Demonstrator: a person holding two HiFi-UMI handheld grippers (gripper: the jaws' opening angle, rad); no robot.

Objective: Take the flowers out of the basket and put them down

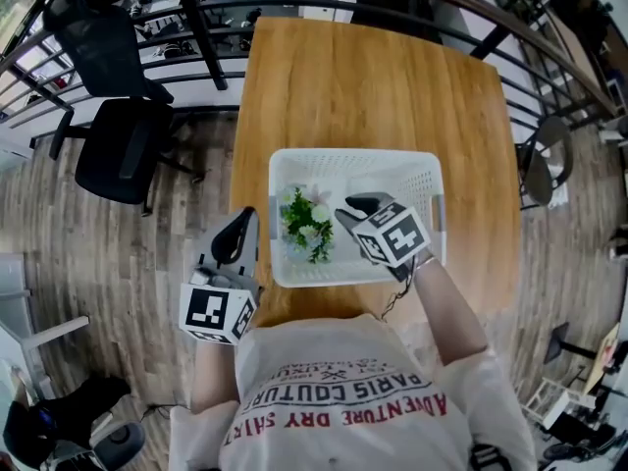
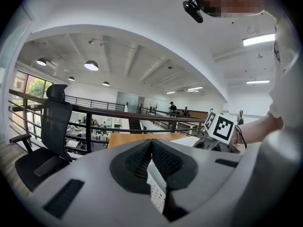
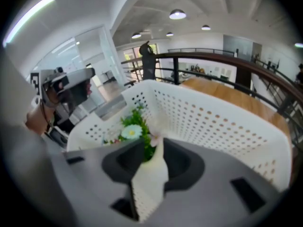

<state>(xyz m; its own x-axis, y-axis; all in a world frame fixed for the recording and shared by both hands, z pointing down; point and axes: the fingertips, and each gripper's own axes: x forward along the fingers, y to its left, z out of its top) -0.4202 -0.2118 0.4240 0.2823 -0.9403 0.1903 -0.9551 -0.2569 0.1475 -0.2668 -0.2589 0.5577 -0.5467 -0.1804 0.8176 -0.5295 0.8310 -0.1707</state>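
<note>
Step in hand: judged as the run-up to the pick; no tong was on the flowers (image 1: 307, 224) yet, both were taken up with the basket (image 1: 422, 165) itself
Left gripper (image 1: 243, 226): clenched at the basket's near-left corner, a strip of white perforated wall pinched low between its jaws, tips meeting above it
Right gripper (image 1: 355, 210): clenched on the basket's wall, on the near side as far as I could judge, nose aimed into the basket toward the blooms
Flowers: lying in the basket's left half, green sprigs with pale heads, touched by neither tong
Basket: seated on the wooden table (image 1: 373, 86), its near wall close to the table's near edge
Doing it well (judgement): keep the left tong as anchor on the basket, release the right one, come down from above and close on the stems, not the heads, then lift straight up until clear of the rim
Edges: the basket's rim could catch trailing leaves, and a pull toward its near side risked tipping it off the table
Open room: broad bare tabletop beyond the basket's far wall, narrower strips on both sides, so the far side looked the safest place to set down
Surroundings: office chair (image 1: 123, 145) well left of the basket, railing (image 1: 294, 8) far beyond it, neither in the way
</note>
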